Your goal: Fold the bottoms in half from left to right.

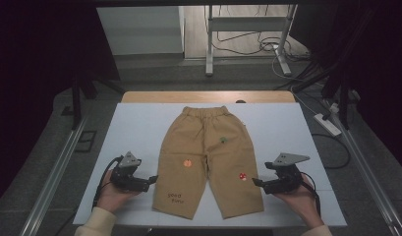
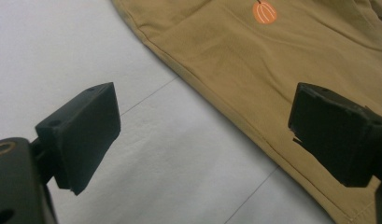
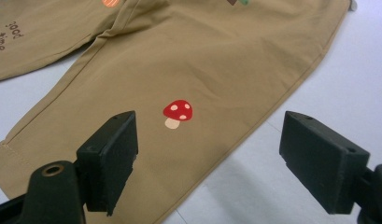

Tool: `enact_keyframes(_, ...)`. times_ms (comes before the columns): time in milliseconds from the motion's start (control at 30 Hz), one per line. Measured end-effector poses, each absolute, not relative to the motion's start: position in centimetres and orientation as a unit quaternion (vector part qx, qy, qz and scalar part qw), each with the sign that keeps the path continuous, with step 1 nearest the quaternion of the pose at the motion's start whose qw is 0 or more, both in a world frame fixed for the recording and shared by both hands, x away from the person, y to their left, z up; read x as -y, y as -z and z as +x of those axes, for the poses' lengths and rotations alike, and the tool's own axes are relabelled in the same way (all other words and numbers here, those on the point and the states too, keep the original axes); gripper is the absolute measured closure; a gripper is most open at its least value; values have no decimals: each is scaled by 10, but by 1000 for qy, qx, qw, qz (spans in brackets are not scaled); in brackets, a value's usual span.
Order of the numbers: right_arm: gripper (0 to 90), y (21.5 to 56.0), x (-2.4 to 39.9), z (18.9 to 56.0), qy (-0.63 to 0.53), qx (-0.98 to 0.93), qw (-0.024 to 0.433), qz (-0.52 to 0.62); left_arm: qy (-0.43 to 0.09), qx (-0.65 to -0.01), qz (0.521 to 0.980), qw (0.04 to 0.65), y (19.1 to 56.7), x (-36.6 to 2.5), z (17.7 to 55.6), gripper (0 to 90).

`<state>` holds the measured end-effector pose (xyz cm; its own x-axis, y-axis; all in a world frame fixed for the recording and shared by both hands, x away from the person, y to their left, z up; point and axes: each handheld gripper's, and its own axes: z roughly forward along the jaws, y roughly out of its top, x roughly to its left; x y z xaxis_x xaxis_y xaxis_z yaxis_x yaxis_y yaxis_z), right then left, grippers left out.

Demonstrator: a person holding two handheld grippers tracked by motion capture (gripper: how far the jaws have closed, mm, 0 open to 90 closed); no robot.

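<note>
Nearest, at the near left, left tool (image 1: 150,179) held spread and empty just beside the outer seam of the tan shorts (image 1: 208,152), spread flat mid-bench (image 1: 139,123). Likely to snag only the top layer, or miss the hem, if closed too high. At the near right, right tool (image 1: 255,182) likewise spread, empty, beside the mushroom print (image 1: 242,176); uneven lifting would probably bunch the cloth.

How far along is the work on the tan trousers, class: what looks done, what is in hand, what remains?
Done: the tan trousers lie spread flat on the white table cover, legs apart. In hand: the left gripper and right gripper sit open beside the outer leg seams, holding nothing. Left: gripping the cloth and, probably, every fold.
</note>
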<state>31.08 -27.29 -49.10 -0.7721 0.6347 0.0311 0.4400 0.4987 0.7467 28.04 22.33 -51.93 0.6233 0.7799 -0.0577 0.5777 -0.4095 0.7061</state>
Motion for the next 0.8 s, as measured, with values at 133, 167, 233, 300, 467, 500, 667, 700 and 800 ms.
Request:
enact_keyframes(133, 200, 491, 271, 311, -391, -858, 125, 310, -147, -411, 825, 358, 519, -223, 279, 92)
enact_keyframes(167, 200, 491, 271, 311, -391, -858, 125, 310, -147, -411, 825, 358, 519, -223, 279, 92)
enact_keyframes(233, 203, 490, 270, 310, -394, -857, 126, 309, -146, -411, 824, 361, 518, -224, 279, 92)
enact_keyframes(300, 203, 490, 270, 310, -394, -856, 126, 309, -145, -412, 824, 361, 518, -224, 279, 92)
enact_keyframes(467, 204, 490, 266, 310, -393, -859, 123, 306, -145, -410, 825, 361, 518, -225, 279, 92)
enact_keyframes(500, 204, 490, 265, 310, -395, -858, 121, 304, -144, -410, 825, 361, 518, -225, 279, 93)
enact_keyframes(667, 205, 490, 259, 308, -394, -861, 119, 298, -141, -410, 826, 359, 518, -225, 280, 95)
enact_keyframes(700, 205, 490, 258, 308, -395, -861, 118, 297, -141, -410, 826, 360, 519, -224, 280, 95)
enact_keyframes(800, 207, 490, 256, 309, -398, -860, 114, 296, -140, -411, 826, 360, 519, -224, 280, 95)
